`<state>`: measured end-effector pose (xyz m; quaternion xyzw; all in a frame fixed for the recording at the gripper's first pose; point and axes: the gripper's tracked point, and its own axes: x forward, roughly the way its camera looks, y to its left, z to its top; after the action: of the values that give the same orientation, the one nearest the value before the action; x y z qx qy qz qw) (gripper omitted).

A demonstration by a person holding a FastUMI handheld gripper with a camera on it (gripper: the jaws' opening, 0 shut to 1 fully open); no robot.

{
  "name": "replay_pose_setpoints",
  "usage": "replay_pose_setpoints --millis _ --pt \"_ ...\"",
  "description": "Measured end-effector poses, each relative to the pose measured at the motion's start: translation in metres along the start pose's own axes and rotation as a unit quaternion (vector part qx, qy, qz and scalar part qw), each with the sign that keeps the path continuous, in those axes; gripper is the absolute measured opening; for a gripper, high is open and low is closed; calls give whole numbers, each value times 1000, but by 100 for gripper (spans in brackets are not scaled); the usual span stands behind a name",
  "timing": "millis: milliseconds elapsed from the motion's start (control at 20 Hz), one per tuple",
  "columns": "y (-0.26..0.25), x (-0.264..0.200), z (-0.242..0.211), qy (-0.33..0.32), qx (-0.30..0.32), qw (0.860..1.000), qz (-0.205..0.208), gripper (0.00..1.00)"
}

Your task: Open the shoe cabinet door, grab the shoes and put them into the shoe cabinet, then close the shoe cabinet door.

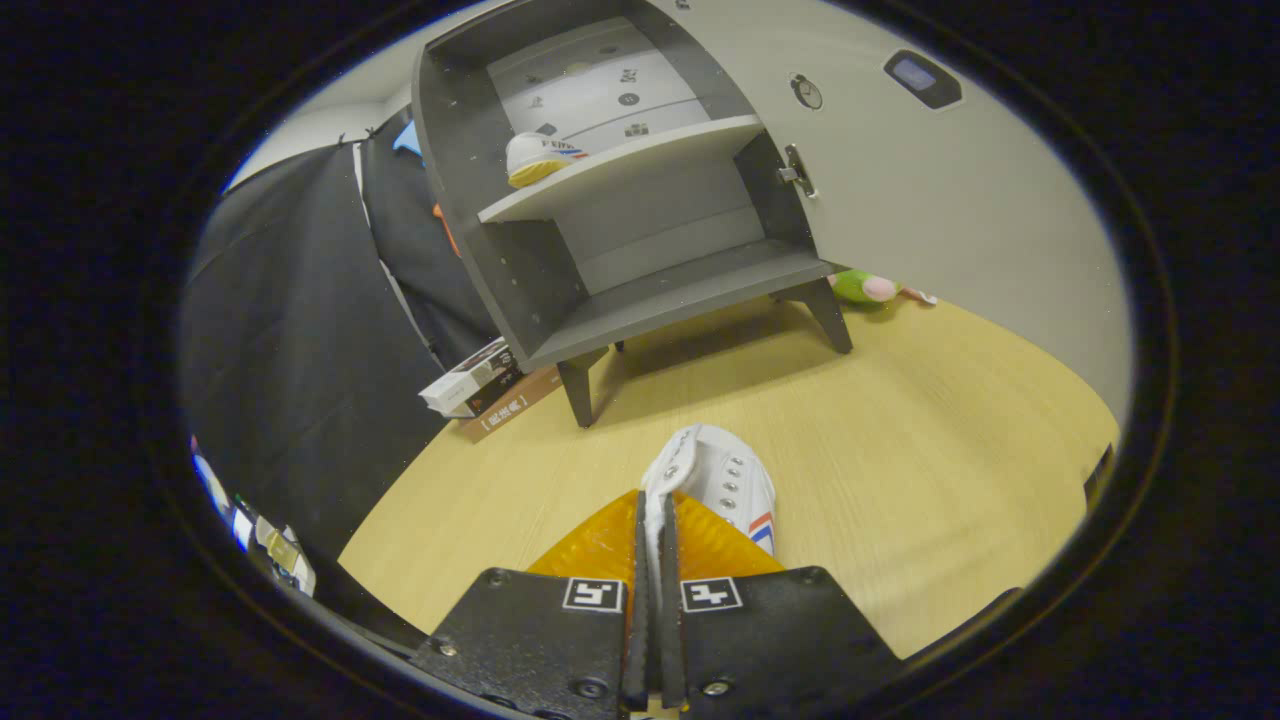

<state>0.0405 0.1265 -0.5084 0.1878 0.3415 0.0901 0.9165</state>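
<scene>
Gripper [652, 520] looks clamped on the sneaker [715, 480] collar, so carry it level onto the cabinet [530, 290] bottom shelf [680, 295], clear of the open door [930, 200], with 1 shoe [535, 157] already up top.

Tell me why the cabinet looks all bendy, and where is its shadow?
In the gripper view, the fisheye lens bows the grey wooden shoe cabinet and its open door; the cabinet's soft shadow falls on the pale wooden table under its legs; the picture stays sharp on the white canvas shoe pinched between the fingers.
</scene>
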Motion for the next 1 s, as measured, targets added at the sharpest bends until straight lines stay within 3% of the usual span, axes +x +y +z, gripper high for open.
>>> replay_pose_setpoints --millis 250,800,1000 --pt "16 -27 31 -27 -5 999 25 8" --pt "80 -89 160 -121 -27 990 60 8" --pt "99 -99 201 -139 -31 988 55 8"
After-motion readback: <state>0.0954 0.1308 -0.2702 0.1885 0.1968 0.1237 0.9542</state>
